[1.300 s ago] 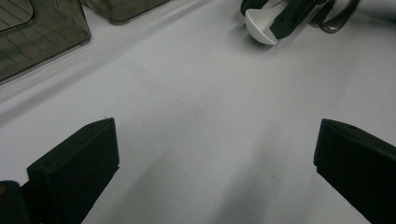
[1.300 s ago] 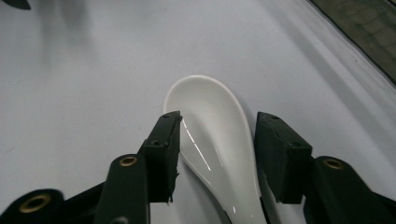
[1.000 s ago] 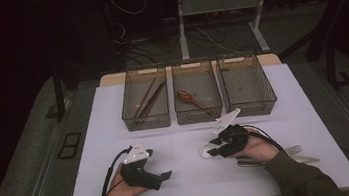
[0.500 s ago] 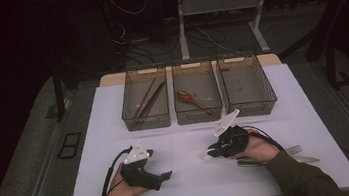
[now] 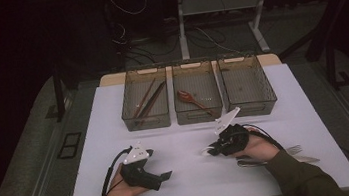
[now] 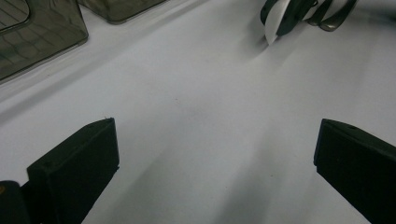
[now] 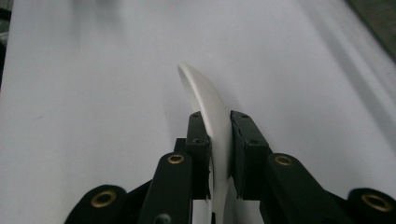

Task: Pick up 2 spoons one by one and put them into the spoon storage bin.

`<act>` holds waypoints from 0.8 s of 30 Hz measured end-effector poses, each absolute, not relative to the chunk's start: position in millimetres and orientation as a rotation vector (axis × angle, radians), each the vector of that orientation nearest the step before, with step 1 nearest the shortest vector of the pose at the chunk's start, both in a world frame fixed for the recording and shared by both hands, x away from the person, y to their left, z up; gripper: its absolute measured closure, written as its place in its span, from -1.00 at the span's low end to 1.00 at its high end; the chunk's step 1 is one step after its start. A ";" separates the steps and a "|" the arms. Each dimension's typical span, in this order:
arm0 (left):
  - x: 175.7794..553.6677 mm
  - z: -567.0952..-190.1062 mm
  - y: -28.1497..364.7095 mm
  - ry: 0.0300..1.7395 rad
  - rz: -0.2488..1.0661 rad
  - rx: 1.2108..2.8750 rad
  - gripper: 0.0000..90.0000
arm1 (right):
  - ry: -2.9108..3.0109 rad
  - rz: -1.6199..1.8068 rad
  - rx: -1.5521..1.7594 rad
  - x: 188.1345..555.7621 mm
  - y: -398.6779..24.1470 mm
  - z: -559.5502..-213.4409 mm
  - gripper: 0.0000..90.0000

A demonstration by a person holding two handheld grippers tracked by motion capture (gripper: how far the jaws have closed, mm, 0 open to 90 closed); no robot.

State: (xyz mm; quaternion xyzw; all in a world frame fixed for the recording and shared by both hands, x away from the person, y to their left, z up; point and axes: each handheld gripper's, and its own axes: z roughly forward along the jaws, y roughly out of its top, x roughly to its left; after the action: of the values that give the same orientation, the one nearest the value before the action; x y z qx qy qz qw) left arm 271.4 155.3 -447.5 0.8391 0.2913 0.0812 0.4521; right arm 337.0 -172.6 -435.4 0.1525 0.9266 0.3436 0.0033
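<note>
White table: three bins at rear, fork at right.

Three bins stood side by side along the far edge of the table, walling that side off. The middle of the table lay bare between the two hands. A fork lay near the right edge, beside the right hand.
</note>
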 end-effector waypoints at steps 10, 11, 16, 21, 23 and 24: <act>271.5 -446.7 156.6 0.720 0.206 2.063 -1.00 | 2.815 1.160 0.601 346.5 -182.9 -421.3 0.74; 271.6 -446.9 156.6 0.718 0.206 2.065 -1.00 | 2.807 1.166 0.617 347.3 -183.6 -420.1 0.74; 271.7 -447.2 156.3 0.716 0.207 2.068 -1.00 | 2.767 1.222 0.677 350.0 -184.5 -413.5 0.74; 271.6 -446.5 156.4 0.715 0.213 2.067 -1.00 | 2.730 1.256 0.704 355.7 -186.8 -408.0 0.74; 271.4 -446.8 155.8 0.712 0.212 2.068 -1.00 | 2.709 1.269 0.714 358.6 -188.4 -404.5 0.74; 271.3 -446.8 155.4 0.713 0.211 2.068 -1.00 | 2.702 1.277 0.722 359.7 -189.1 -403.2 0.74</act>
State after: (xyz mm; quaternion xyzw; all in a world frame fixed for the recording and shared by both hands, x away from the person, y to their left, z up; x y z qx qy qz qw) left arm 271.3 155.4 -446.8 0.8383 0.2889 0.0855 0.4545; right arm 359.7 -189.1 -403.2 0.2346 0.8783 0.4152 0.0336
